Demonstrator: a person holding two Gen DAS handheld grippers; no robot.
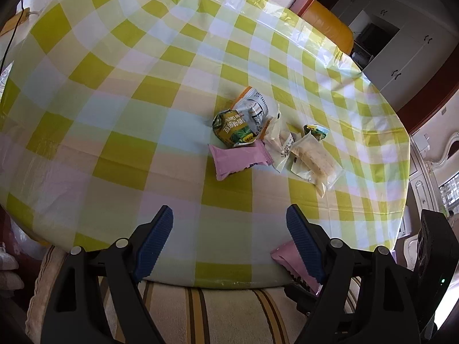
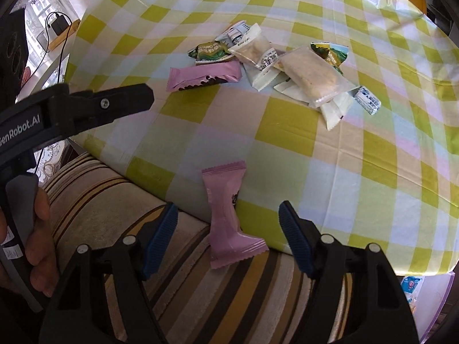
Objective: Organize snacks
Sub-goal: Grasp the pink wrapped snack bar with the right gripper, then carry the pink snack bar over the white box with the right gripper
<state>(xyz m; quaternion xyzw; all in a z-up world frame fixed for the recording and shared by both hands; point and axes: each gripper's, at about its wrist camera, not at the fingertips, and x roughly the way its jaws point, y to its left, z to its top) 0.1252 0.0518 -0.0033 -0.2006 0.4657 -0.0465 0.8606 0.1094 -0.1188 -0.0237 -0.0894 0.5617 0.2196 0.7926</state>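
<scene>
A pile of snack packets lies mid-table: a pink packet (image 1: pixel 239 157) (image 2: pixel 205 77), a green packet (image 1: pixel 233 129) (image 2: pixel 210 51), white and clear packets (image 1: pixel 314 159) (image 2: pixel 311 78). A second pink packet (image 2: pixel 229 218) (image 1: pixel 289 262) hangs over the table's near edge. My left gripper (image 1: pixel 229 243) is open and empty, above the near edge. My right gripper (image 2: pixel 228 242) is open, with the overhanging pink packet between its fingers, not clamped. The left gripper's body (image 2: pixel 86 109) shows at the left of the right wrist view.
The table wears a green and white checked plastic cloth (image 1: pixel 129 114) (image 2: pixel 358 157). A striped cushion (image 1: pixel 215 309) (image 2: pixel 186 272) lies below the near edge. An orange chair back (image 1: pixel 330 25) stands at the far side. A small blue-white packet (image 2: pixel 368 103) lies right of the pile.
</scene>
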